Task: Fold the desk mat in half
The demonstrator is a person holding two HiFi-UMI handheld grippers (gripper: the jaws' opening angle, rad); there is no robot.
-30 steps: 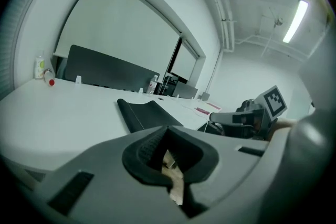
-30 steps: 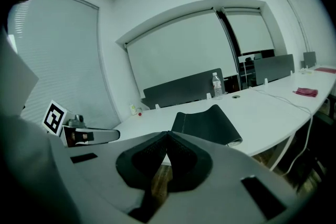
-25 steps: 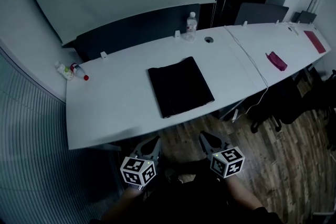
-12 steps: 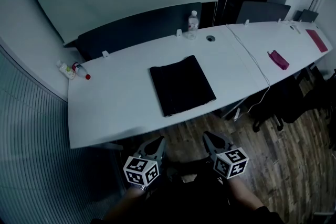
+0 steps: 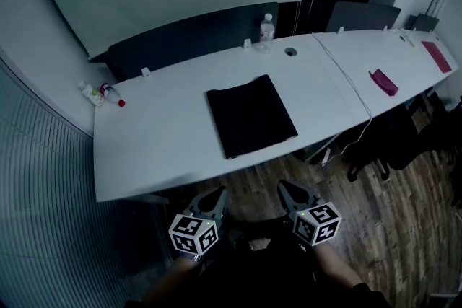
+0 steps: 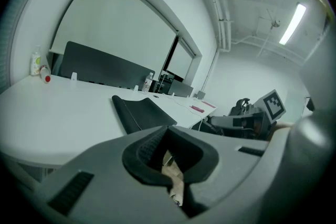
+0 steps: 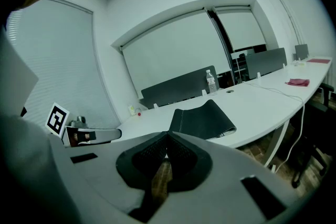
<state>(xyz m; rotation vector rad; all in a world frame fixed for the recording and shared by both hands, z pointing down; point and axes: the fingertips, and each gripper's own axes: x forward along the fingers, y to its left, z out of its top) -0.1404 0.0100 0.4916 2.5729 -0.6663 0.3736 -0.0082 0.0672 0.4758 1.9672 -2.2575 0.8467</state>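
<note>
Lying beyond left tool (image 5: 216,192), right tool (image 5: 284,187) is mat (image 5: 251,116), seemingly folded.

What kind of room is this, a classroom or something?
Most likely an office or meeting room. Its long white desks stand end to end, dark divider panels run along their far edge, and a black desk mat and a water bottle sit on top.

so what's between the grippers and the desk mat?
Head view: only wooden floor and a bare strip of desk between left gripper, right gripper and the desk mat.
</note>
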